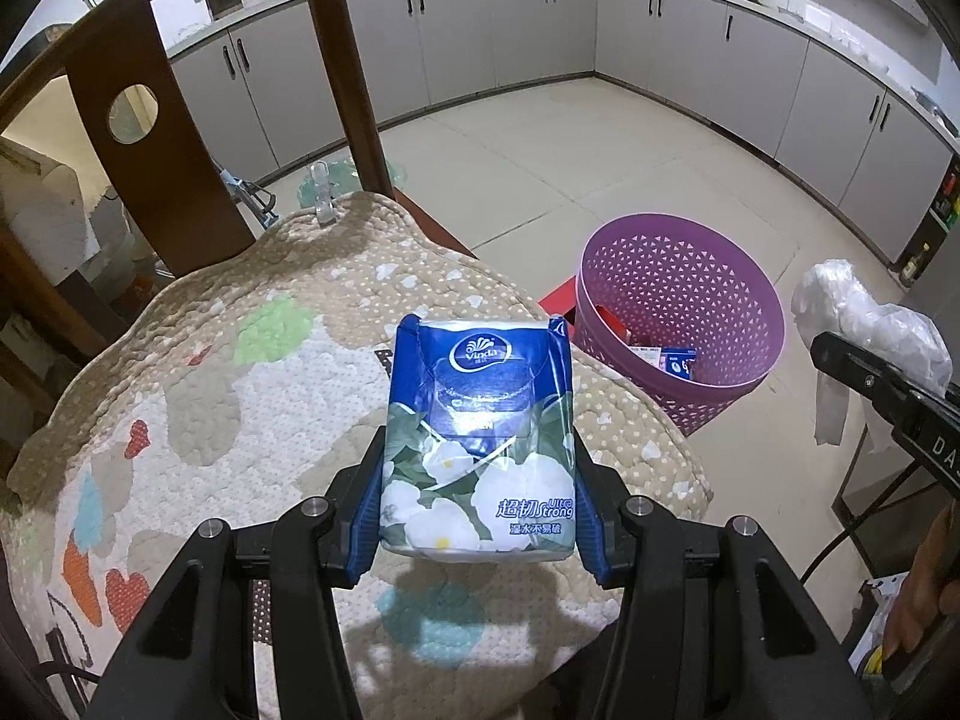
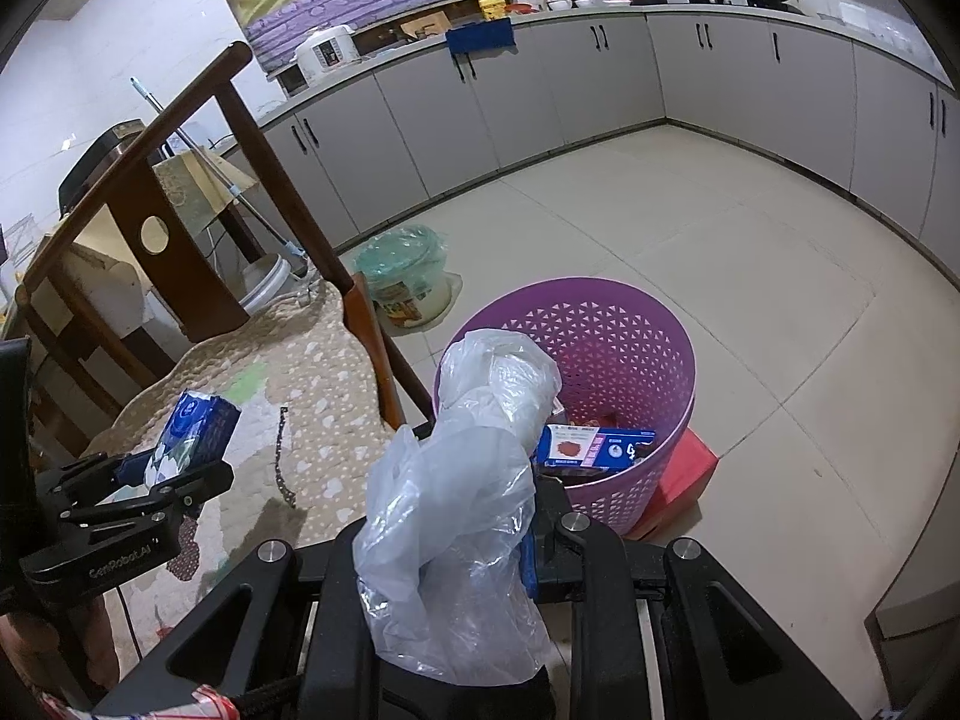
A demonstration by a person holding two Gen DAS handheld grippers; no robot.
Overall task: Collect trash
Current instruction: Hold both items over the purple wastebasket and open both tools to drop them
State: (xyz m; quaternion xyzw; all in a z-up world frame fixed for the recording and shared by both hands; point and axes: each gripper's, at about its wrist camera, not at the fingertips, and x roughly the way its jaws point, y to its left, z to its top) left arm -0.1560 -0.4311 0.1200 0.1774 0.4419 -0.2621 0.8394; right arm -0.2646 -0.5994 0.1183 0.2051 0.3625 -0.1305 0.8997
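My left gripper (image 1: 480, 480) is shut on a blue tissue pack (image 1: 480, 420) printed with white flowers, held just above the chair's quilted cushion (image 1: 240, 390). The right wrist view shows the same pack (image 2: 192, 432) in that gripper (image 2: 150, 480) at the left. My right gripper (image 2: 462, 552) is shut on a crumpled clear plastic bag (image 2: 456, 480), which hides its fingertips. The bag (image 1: 864, 312) hangs to the right of the purple lattice basket (image 1: 678, 312). The basket (image 2: 600, 330) stands on the floor beside the chair and holds a blue box (image 2: 594, 447) and other scraps.
A wooden chair back (image 1: 150, 150) rises behind the cushion. A thin dark chain (image 2: 282, 456) lies on the cushion. A red box (image 2: 684, 474) sits against the basket's base. A green-lidded bucket (image 2: 408, 282) stands further back. Grey cabinets (image 2: 600, 78) line the tiled floor.
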